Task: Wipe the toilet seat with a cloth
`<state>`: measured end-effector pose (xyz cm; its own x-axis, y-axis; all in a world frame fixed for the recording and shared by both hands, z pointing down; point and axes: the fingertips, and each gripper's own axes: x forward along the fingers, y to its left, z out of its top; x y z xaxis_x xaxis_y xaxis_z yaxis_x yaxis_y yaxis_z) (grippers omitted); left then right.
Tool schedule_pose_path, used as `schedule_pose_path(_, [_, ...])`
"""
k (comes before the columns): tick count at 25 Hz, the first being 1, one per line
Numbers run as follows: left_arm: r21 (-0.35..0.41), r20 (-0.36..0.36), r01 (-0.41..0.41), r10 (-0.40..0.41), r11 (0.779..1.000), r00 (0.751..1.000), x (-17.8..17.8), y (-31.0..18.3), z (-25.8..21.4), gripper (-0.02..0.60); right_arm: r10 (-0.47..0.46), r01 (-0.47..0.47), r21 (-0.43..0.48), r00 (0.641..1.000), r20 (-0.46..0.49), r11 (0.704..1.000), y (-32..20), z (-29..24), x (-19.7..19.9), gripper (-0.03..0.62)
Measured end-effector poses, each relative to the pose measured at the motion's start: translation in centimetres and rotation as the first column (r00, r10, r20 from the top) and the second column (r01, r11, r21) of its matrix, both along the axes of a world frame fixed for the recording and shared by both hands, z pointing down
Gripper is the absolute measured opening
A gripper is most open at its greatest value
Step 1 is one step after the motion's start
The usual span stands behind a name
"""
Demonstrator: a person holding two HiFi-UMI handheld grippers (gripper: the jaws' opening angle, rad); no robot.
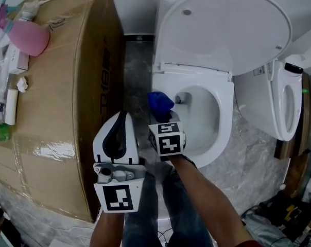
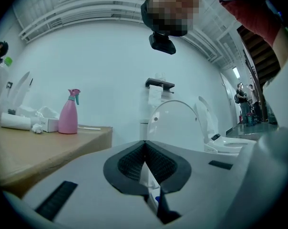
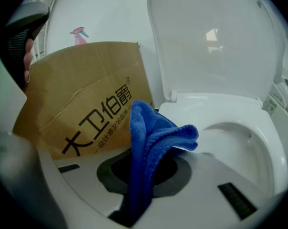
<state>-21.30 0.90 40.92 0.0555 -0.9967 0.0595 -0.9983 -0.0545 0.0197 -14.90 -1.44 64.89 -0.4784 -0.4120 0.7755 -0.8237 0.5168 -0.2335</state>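
Note:
A white toilet stands with its lid (image 1: pixel 225 24) raised and its seat (image 1: pixel 222 94) down around the bowl. A folded blue cloth (image 1: pixel 159 103) (image 3: pixel 151 147) is pinched in my right gripper (image 1: pixel 159 115) (image 3: pixel 144 175), which tilts down over the seat's near-left rim. Whether the cloth touches the seat (image 3: pixel 239 128) I cannot tell. My left gripper (image 1: pixel 117 138) (image 2: pixel 145 168) is held level beside the right one, left of the toilet, jaws shut with nothing between them.
A large cardboard box (image 1: pixel 57 102) fills the left side, close to the toilet. On it lie a pink spray bottle (image 1: pixel 27 35) (image 2: pixel 68 112), tissues and small items. A second white toilet seat unit (image 1: pixel 281 99) stands at the right. Cables lie on the floor bottom right.

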Motion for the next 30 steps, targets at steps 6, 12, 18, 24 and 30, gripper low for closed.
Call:
schedule_pose_path(6, [0.038, 0.055, -0.01, 0.008, 0.999, 0.998, 0.4, 0.5, -0.9, 0.014, 0.068, -0.066, -0.054, 0.997, 0.029, 0.996, 4.8, 0.1, 1.6, 0.061])
schedule_pose_path(12, [0.057, 0.11, -0.024, 0.018, 0.998, 0.994, 0.4, 1.3, -1.4, 0.015, 0.139, -0.136, -0.083, 0.99, 0.034, 0.987, 9.9, 0.2, 3.4, 0.061])
schedule_pose_path(18, [0.07, 0.098, -0.023, 0.016, 0.997, 0.995, 1.1, 1.6, -1.6, 0.015, 0.175, -0.169, -0.11, 0.984, 0.043, 0.979, 13.7, 0.4, 5.0, 0.061])
schedule_pose_path(24, [0.04, 0.102, -0.053, 0.049, 0.998, 0.994, 2.7, 2.2, -0.4, 0.014, 0.165, -0.156, -0.115, 0.984, 0.066, 0.981, 16.5, 0.7, 8.1, 0.061])
schedule_pose_path(30, [0.078, 0.106, -0.09, 0.081, 0.993, 0.991, 5.3, 0.8, -1.3, 0.015, 0.139, -0.135, -0.091, 0.989, 0.04, 0.987, 17.5, 0.9, 13.4, 0.061])
